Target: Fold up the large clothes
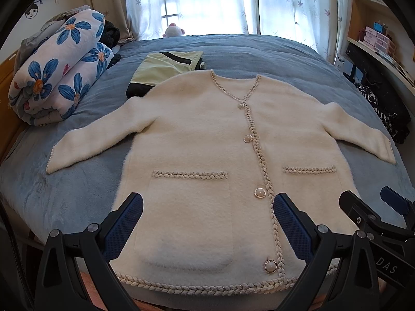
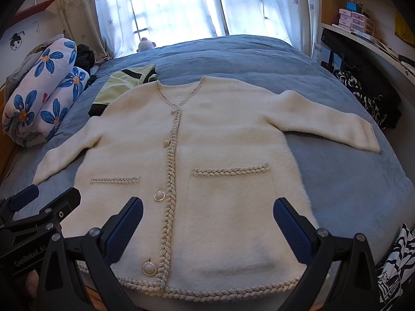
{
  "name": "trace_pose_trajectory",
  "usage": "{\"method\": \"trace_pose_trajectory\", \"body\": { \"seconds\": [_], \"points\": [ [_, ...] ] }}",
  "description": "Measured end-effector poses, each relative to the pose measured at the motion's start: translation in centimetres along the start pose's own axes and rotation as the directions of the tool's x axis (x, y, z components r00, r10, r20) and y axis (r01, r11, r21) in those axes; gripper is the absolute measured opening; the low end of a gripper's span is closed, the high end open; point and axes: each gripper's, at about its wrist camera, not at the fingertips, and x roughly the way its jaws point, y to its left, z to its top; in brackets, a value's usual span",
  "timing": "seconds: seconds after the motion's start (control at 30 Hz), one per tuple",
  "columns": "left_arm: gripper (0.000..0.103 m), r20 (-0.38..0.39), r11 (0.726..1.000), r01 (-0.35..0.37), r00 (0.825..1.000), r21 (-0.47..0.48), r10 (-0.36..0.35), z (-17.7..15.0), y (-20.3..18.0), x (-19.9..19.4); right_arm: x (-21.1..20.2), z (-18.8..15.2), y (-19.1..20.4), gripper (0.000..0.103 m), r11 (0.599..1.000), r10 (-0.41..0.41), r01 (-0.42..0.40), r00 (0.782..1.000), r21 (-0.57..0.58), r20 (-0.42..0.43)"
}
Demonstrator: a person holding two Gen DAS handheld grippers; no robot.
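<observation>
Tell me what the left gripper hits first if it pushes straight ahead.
Most likely the cream cardigan. The left gripper is open above its hem edge, aimed at the patch pocket beside the button placket; height above the fabric is unclear.

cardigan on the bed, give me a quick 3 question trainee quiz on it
1. True or false: the cream cardigan lies buttoned and face up on the blue bed.
2. How many patch pockets show on its front?
3. What lies partly under its collar: (a) a pale green garment, (b) a towel, (c) a pillow?

Key: 1 true; 2 two; 3 a. Left gripper and right gripper are both open, holding nothing.
</observation>
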Motion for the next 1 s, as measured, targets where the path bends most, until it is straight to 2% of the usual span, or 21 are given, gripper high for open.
{"method": "trace_pose_trajectory", "body": {
  "seconds": [0.73,1.0],
  "points": [
    [0.100,-0.017,1.000,0.005,1.000,0.015,-0.005,0.4,-0.8,0.9,0.5,-0.6,0.0,0.101,1.000,0.013,-0.013,1.000,0.018,-0.006],
    [0.100,-0.009,0.999,0.011,1.000,0.037,-0.010,0.9,-1.7,1.2,0.0,0.2,-2.2,0.101,0.997,-0.007,0.005,1.000,0.079,0.024]
  ]
}}
